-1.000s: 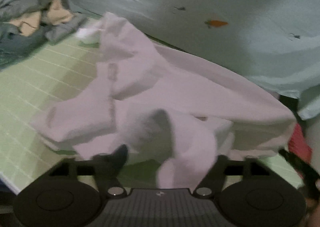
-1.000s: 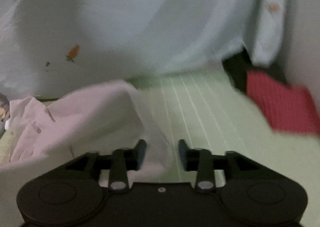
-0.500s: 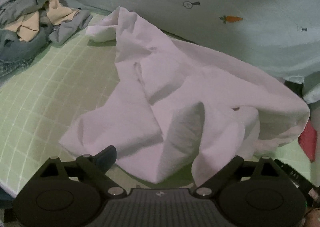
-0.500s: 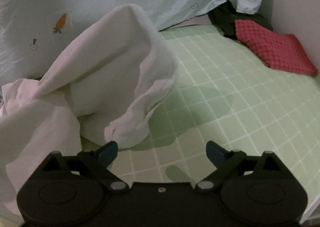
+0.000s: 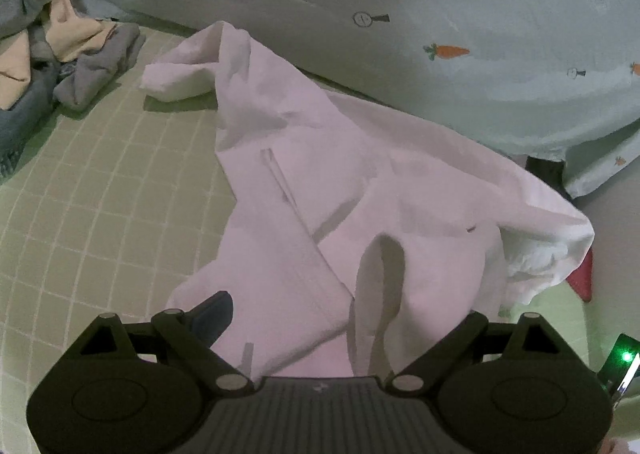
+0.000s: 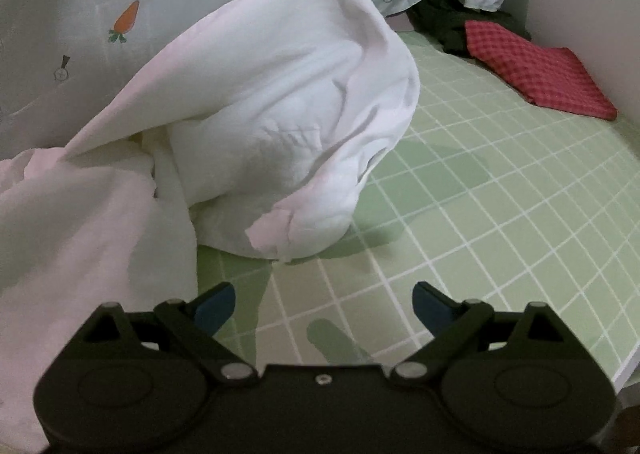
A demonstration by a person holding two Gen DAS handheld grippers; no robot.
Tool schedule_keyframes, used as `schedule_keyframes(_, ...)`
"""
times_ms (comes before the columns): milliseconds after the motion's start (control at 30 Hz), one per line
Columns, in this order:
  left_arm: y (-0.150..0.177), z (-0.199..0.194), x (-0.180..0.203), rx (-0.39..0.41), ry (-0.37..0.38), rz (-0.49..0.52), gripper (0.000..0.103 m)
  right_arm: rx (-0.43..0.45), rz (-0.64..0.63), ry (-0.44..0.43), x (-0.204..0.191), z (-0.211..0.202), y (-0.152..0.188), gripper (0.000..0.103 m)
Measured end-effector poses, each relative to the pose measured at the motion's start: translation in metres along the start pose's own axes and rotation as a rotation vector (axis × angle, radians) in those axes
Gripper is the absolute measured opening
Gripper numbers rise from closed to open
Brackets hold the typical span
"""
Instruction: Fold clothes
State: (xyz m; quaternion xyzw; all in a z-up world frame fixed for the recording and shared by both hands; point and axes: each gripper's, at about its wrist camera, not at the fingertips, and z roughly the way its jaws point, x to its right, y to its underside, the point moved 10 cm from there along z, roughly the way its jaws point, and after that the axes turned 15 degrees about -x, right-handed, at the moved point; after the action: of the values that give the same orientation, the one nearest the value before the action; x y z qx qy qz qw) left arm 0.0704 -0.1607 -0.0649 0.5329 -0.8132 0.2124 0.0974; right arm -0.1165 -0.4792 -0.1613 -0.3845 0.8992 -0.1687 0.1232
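Note:
A white garment (image 5: 360,189) lies crumpled on the green grid mat (image 5: 100,193), one sleeve reaching toward the back left. My left gripper (image 5: 344,318) hangs over its near edge with the jaws wide open. A fold of cloth lies between them and covers the right fingertip, and the pads do not press on it. In the right wrist view the same garment (image 6: 288,113) stands in a puffed heap at centre left. My right gripper (image 6: 324,304) is open just in front of it, with only bare mat (image 6: 500,213) between its blue fingertips (image 6: 216,302).
A pile of grey and beige clothes (image 5: 48,53) sits at the mat's back left. A pale sheet with carrot prints (image 5: 440,13) hangs along the back. A folded red checked cloth (image 6: 536,69) and a dark garment (image 6: 448,21) lie at the back right. The mat's edge (image 6: 624,370) runs close on the right.
The right gripper's jaws went from narrow, with cloth at the left finger, to wide open and empty. The left jaws widened. The garment sank from a lifted drape onto the mat.

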Motion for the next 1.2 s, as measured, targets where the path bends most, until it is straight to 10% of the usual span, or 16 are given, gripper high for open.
schedule_keyframes(400,0.008,0.009,0.024,0.031,-0.014,-0.024,0.094,0.006,0.043,-0.035,0.025,0.019,-0.034,0.094)
schedule_keyframes(767,0.001,0.042,0.034,0.043,-0.066,-0.239,0.095,-0.024,-0.108,-0.178,0.022,0.064,-0.100,0.014)
schedule_keyframes(1100,-0.023,0.080,0.069,-0.027,-0.052,-0.159,0.095,0.374,-0.186,0.051,0.056,0.020,-0.282,0.015)
schedule_keyframes(1200,-0.022,0.092,0.081,-0.081,-0.078,-0.074,0.095,0.334,-0.099,0.105,0.066,0.029,-0.300,0.035)
